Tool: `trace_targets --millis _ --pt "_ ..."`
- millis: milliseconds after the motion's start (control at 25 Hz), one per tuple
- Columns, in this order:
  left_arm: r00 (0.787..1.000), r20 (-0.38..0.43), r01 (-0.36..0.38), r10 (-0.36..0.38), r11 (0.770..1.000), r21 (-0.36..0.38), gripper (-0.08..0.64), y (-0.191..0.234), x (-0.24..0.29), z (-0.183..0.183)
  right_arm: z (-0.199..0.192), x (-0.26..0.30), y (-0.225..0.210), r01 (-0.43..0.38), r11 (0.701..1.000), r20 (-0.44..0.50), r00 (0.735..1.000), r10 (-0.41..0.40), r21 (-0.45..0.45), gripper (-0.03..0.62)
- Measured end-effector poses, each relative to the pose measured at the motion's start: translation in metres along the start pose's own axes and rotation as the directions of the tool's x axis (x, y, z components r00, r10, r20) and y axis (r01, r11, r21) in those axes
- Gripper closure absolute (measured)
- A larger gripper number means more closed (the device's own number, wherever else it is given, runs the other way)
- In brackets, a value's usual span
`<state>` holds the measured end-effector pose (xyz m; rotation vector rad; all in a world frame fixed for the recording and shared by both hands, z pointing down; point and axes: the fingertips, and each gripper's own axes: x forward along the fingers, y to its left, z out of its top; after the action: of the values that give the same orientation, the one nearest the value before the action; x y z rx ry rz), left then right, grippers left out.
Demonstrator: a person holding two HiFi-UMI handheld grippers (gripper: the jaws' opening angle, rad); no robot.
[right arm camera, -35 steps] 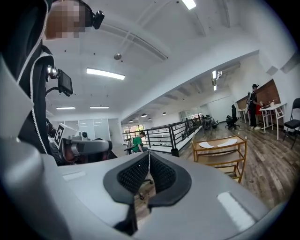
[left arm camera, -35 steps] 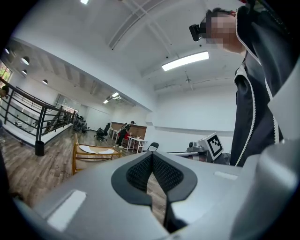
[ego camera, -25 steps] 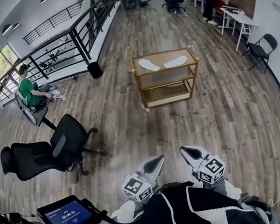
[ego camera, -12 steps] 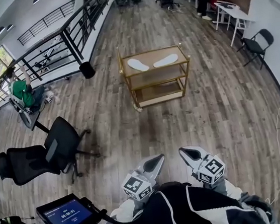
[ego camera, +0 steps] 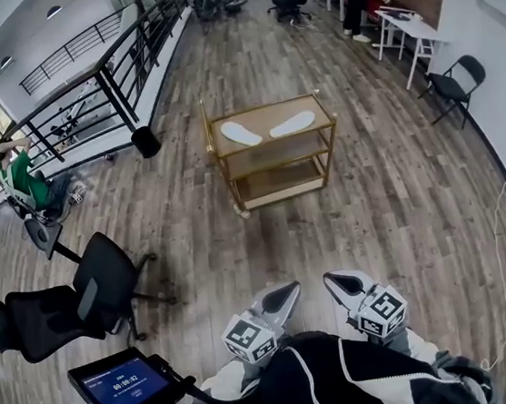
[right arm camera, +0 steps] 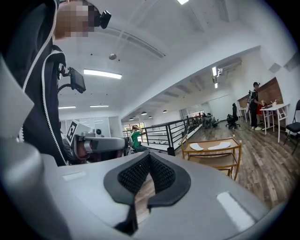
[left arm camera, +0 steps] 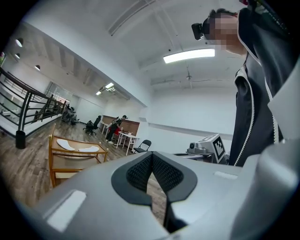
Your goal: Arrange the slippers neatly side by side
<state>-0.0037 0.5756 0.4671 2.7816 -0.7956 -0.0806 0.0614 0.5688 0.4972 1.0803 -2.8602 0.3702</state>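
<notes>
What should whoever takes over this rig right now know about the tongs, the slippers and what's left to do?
Left tongs: shut, empty, held close to the body.
Right tongs: shut, empty, beside the left tongs.
Slippers: both white, left-hand slipper and right-hand slipper, on the top shelf of the gold cart, ahead across the wooden floor and out of reach from here.
Done: nothing yet; they lie apart, splayed in a V.
Left: walk to the cart, open the tongs, turn the slippers parallel and set them side by side.
</notes>
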Motion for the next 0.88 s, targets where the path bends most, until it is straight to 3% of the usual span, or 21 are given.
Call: trace_targets --millis 400,880 --pt "0.996 -0.014 0.090 -0.089 0.996 0.020 0.540 0.100 0.030 0.039 0.040 0.088 -0.046 0.079 0.997 0.035 0.996 -0.080 0.005 0.588" --pt "0.987 -0.021 0.159 -0.159 0.987 0.004 0.540 0.191 0.031 0.045 0.047 0.182 -0.071 0.119 0.993 0.035 0.992 -0.119 0.009 0.588"
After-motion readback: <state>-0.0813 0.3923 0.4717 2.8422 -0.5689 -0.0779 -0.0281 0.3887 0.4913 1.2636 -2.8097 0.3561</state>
